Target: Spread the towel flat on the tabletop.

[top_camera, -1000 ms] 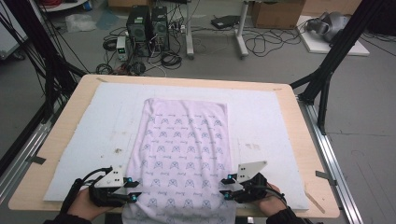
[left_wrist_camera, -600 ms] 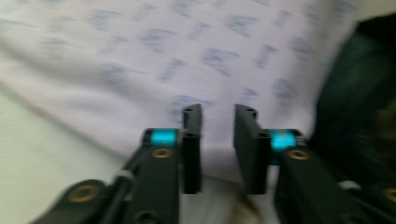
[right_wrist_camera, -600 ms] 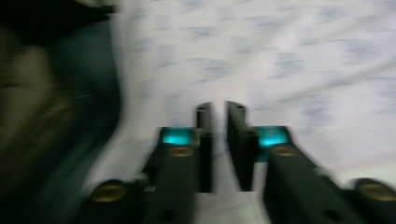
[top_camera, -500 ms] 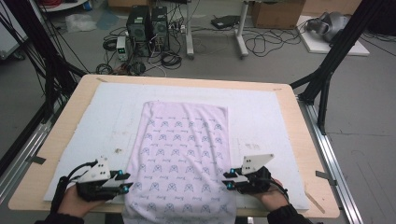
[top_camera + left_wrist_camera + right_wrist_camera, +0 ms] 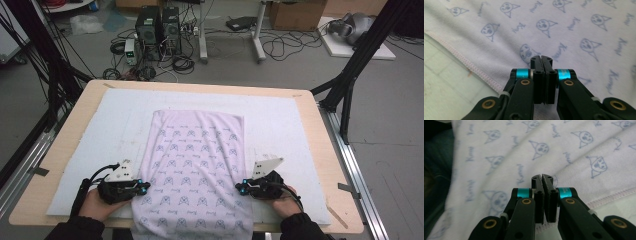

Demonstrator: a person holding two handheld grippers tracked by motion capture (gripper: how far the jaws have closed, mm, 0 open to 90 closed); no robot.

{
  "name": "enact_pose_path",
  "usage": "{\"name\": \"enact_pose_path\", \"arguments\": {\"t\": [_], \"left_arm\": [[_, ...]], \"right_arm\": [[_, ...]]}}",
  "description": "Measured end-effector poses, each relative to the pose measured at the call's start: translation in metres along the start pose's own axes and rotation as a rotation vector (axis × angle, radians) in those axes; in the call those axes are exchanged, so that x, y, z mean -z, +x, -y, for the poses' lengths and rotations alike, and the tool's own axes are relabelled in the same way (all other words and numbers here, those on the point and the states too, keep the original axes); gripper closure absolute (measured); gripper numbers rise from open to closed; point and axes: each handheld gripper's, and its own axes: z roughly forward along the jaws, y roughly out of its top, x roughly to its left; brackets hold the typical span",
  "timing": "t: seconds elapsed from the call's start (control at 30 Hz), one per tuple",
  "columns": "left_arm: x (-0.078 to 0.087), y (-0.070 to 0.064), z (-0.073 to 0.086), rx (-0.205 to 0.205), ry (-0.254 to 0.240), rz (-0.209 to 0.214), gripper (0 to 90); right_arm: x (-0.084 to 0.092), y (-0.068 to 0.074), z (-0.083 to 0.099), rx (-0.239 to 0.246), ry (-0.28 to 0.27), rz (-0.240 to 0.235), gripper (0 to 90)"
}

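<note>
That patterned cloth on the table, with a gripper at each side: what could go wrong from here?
1. The left gripper and right gripper have just closed with no fabric seen between their jaws, so a lift might leave the cloth behind.
2. The cloth's near end hangs over the table edge; a tug could slide it off.
3. If one side catches first, the cloth may skew or wrinkle.

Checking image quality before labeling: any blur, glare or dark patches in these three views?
High view: even light, no glare, soft detail; towel readable. Left gripper view: left gripper sharp, far print slightly soft. Right gripper view: right gripper sharp, towel blurs toward the dark left edge.
</note>
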Motion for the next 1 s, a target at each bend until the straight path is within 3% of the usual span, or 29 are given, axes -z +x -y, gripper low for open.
{"name": "enact_pose_path", "arguments": {"t": [0.03, 0.1, 0.17, 0.2, 0.4, 0.47, 0.5, 0.6, 0.63, 0.67, 0.73, 0.77, 0.9, 0.93, 1.0], "left_arm": [[0.005, -0.004, 0.002, -0.007, -0.012, 0.011, 88.3], [0.013, -0.01, 0.007, -0.013, -0.013, 0.023, 84.4], [0.014, -0.012, 0.011, -0.011, 0.019, 0.002, 60.0], [0.014, -0.011, 0.013, -0.017, 0.022, 0.007, 57.1], [0.015, -0.009, 0.017, -0.013, 0.028, -0.015, 75.5], [0.019, -0.013, 0.016, -0.018, 0.002, -0.009, 64.8], [0.02, -0.015, 0.016, -0.028, -0.009, 0.008, 63.6], [0.014, -0.015, 0.018, -0.031, 0.036, 0.009, 58.8], [0.014, -0.016, 0.02, -0.041, 0.013, 0.01, 63.0], [0.014, -0.016, 0.021, -0.044, 0.011, 0.017, 75.8], [0.016, -0.015, 0.021, -0.032, 0.011, 0.017, 85.4], [0.017, -0.015, 0.021, -0.035, 0.015, 0.026, 86.5], [0.03, -0.024, 0.024, -0.04, -0.013, 0.072, 87.4], [0.034, -0.027, 0.024, -0.045, -0.02, 0.069, 87.3], [0.038, -0.029, 0.025, -0.056, -0.02, 0.049, 82.4]], "right_arm": [[0.004, 0.005, 0.001, 0.012, -0.014, -0.025, 89.0], [0.009, 0.015, 0.002, 0.034, -0.013, -0.022, 87.4], [0.01, 0.018, 0.004, 0.031, -0.022, -0.009, 74.0], [0.009, 0.017, 0.004, 0.021, -0.015, -0.007, 72.6], [0.005, 0.02, 0.001, 0.03, -0.024, -0.011, 64.5], [0.008, 0.029, -0.003, 0.057, -0.05, -0.021, 64.7], [0.008, 0.034, -0.005, 0.071, -0.053, -0.029, 64.6], [-0.002, 0.038, -0.005, 0.083, -0.011, -0.045, 63.4], [-0.006, 0.037, -0.004, 0.089, 0.005, -0.046, 64.3], [-0.009, 0.037, -0.003, 0.095, 0.029, -0.041, 67.8], [-0.01, 0.037, -0.002, 0.097, 0.032, -0.03, 78.2], [-0.008, 0.036, -0.001, 0.094, 0.038, -0.035, 87.6], [0.0, 0.035, 0.004, 0.102, 0.048, -0.09, 89.0], [0.003, 0.036, 0.006, 0.103, 0.047, -0.083, 89.0], [0.009, 0.036, 0.009, 0.086, 0.013, -0.125, 88.3]]}}
